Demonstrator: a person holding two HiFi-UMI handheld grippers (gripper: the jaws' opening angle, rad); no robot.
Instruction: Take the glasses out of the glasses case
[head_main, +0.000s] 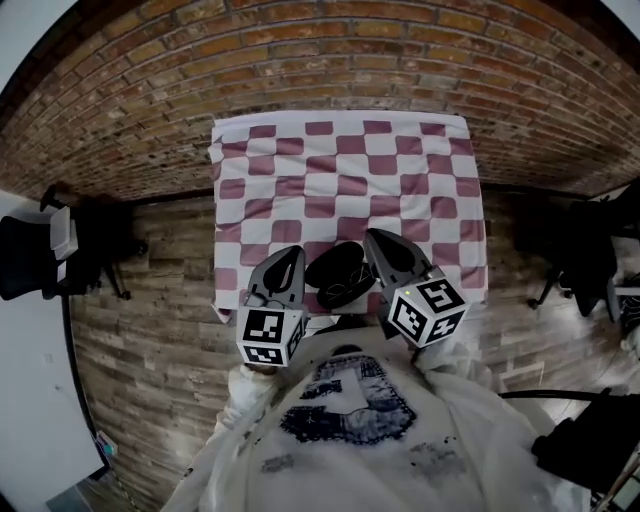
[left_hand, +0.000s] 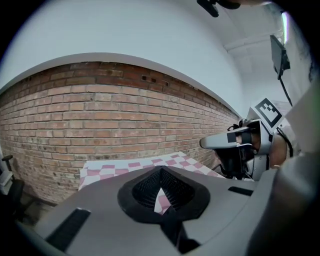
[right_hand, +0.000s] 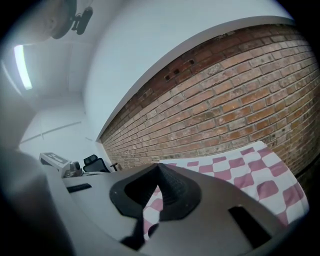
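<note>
A black glasses case lies open at the near edge of the table, which is covered by a pink-and-white checked cloth. A thin frame-like outline shows in its lower half; I cannot tell the glasses clearly. My left gripper hovers just left of the case, its jaws together and empty. Just right of the case is my right gripper, jaws also together with nothing in them. In the left gripper view the tips meet over the cloth, and the right gripper shows at the side. The right gripper view shows its tips closed.
A brick wall runs behind the table. Dark office chairs stand on the wood floor at the left and the right. The person's pale printed shirt fills the bottom of the head view.
</note>
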